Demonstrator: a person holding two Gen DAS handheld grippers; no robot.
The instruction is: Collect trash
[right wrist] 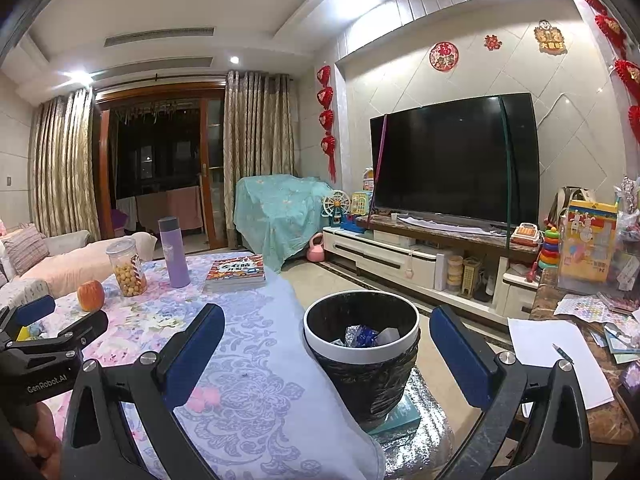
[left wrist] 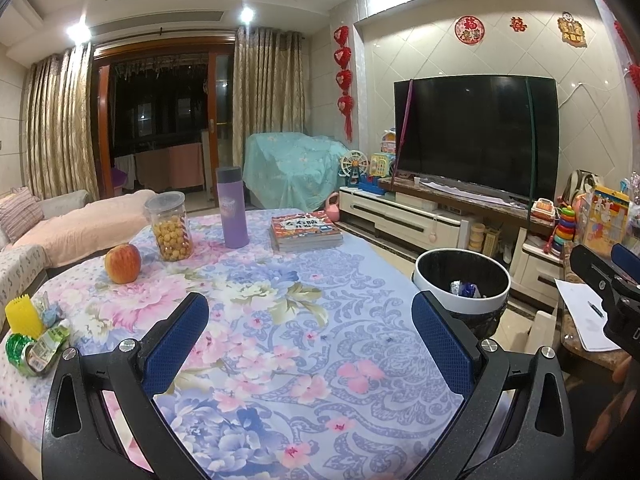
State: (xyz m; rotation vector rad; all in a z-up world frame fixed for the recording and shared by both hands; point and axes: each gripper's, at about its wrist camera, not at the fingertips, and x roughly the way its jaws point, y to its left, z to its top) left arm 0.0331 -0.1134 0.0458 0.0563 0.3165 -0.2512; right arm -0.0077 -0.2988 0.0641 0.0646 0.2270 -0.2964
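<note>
Both sets of fingers are spread wide and empty: the left gripper [left wrist: 310, 326] hovers over the floral counter [left wrist: 280, 300], the right gripper [right wrist: 326, 338] above the trash bin [right wrist: 362, 354] beside it. Crumpled wrappers [right wrist: 364, 336] lie in the bin; more trash [left wrist: 38, 334], possibly packets, sits at the counter's left edge.

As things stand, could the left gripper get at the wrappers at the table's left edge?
Probably yes. The left gripper is open and empty above the floral tablecloth; nothing lies between it and the wrappers, which sit off to its left.
</note>
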